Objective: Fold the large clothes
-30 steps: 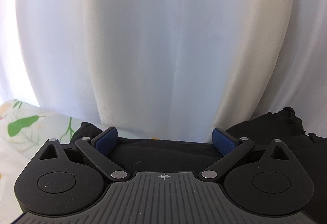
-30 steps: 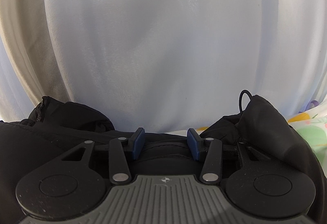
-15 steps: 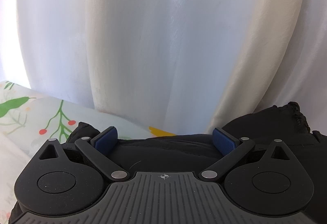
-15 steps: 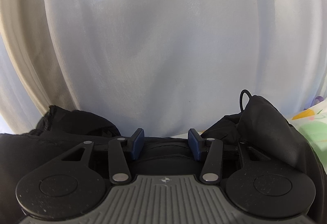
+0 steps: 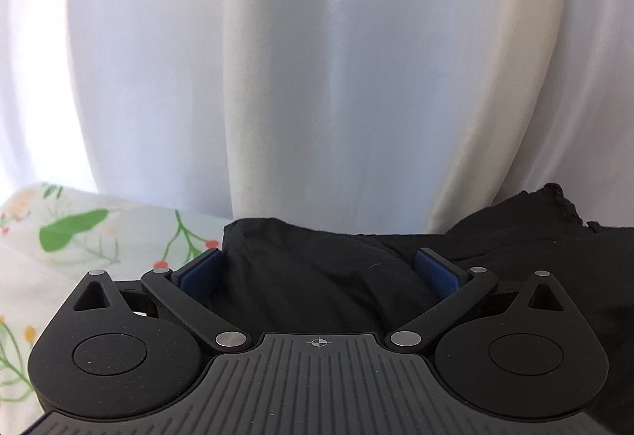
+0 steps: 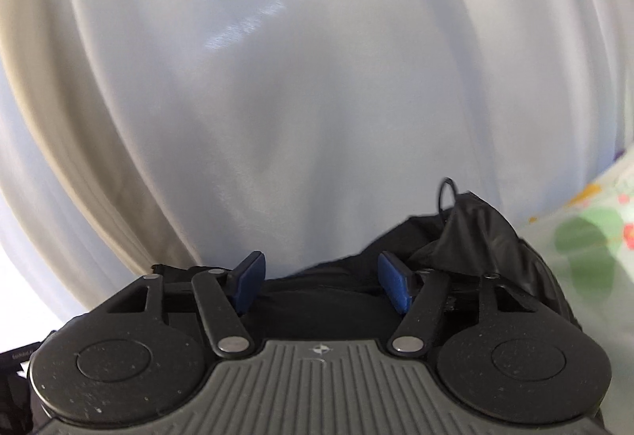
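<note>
Black cloth fills the lower part of both wrist views: the dark garment [image 5: 317, 288] lies directly under and ahead of your left tongs [image 5: 319, 274], a rounded bunch of it rising into the wide gap between the blue pads [image 5: 200, 272] without being pinched, so that side is spread wide and holds nothing. Your right tongs [image 6: 321, 282] are parted less widely, and the same garment [image 6: 467, 236] runs beneath them, heaping up to their right into a crumpled peak with a thin loop of cord [image 6: 445, 191] standing off it; nothing is clamped there either, as far as you can see. The cloth seems to run sideways across both views, so its long axis looks to lie from one hand to the other, and each hand sits just over its own end. The floral sheet [image 5: 79, 236] of the bed shows bare to the left of the left tongs and again to the right of the right pair [image 6: 586, 236], which is probably your open room for spreading or carrying an edge outward. Close ahead hangs the white curtain [image 5: 317, 78], so expect little room forward. The garment's true hem is hard to pick out in the folds.
</note>
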The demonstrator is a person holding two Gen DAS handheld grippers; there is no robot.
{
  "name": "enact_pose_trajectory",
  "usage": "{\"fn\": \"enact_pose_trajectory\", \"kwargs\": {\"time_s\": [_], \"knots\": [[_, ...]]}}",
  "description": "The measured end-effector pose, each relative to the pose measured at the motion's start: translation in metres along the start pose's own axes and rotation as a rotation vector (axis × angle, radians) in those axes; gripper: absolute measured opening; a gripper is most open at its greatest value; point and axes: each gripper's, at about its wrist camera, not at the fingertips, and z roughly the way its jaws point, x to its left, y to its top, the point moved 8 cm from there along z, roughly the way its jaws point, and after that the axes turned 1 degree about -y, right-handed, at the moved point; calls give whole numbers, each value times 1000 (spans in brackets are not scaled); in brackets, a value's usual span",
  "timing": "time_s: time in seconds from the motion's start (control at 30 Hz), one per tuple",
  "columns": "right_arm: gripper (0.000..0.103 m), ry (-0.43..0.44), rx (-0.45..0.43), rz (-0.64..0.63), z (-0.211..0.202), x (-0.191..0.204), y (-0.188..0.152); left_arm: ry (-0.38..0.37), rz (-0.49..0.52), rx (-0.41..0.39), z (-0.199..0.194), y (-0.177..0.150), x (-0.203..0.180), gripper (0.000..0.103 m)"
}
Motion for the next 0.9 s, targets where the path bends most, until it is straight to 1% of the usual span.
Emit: {"fn": "enact_pose_trajectory", "kwargs": {"time_s": [0.1, 0.17, 0.2, 0.27, 0.37, 0.4, 0.43, 0.47, 0.5, 0.53, 0.57, 0.6, 0.63, 0.73, 0.77, 0.8, 0.83, 0.9], "knots": [[59, -21, 16, -13, 12, -1, -5, -40, -107, 22, 8, -9, 12, 103], [59, -26, 30, -15, 17, -1, -7, -61, -156, 39, 12, -13, 18, 103], [59, -28, 32, -15, 17, -1, -7, -62, -168, 45, 8, -14, 22, 103], [59, -43, 33, -30, 18, 3, -9, -42, -151, 49, 7, -14, 20, 103], [60, -112, 51, -92, 12, 14, -10, -5, -146, 81, -5, -15, 20, 103], [62, -118, 58, -126, 1, 20, -8, -3, -164, 97, -15, -16, 23, 103], [70, -103, 56, -148, -15, 24, -7, -10, -181, 105, -28, -17, 26, 103], [83, -89, 47, -160, -37, 23, -6, -26, -191, 98, -44, -18, 30, 103], [88, -78, 31, -165, -60, 19, -5, -45, -193, 86, -62, -21, 35, 103], [90, -73, 18, -167, -84, 12, -6, -60, -193, 73, -80, -24, 41, 103], [90, -88, 24, -162, -105, 1, -9, -64, -192, 67, -97, -29, 47, 103], [90, -112, 54, -135, -122, -13, -16, -61, -194, 69, -111, -36, 53, 103], [90, -126, 99, -85, -136, -29, -25, -58, -200, 87, -123, -45, 59, 103], [88, -105, 216, 80, -164, -62, -56, -21, -209, 155, -147, -76, 73, 103], [87, -104, 237, 100, -169, -69, -64, -42, -224, 175, -151, -85, 74, 103], [87, -109, 250, 110, -170, -75, -69, -84, -241, 193, -153, -92, 73, 103], [86, -96, 236, 115, -171, -76, -71, -116, -253, 216, -153, -99, 69, 103], [83, -60, 232, 150, -163, -75, -72, -136, -268, 230, -147, -104, 62, 103]]}}
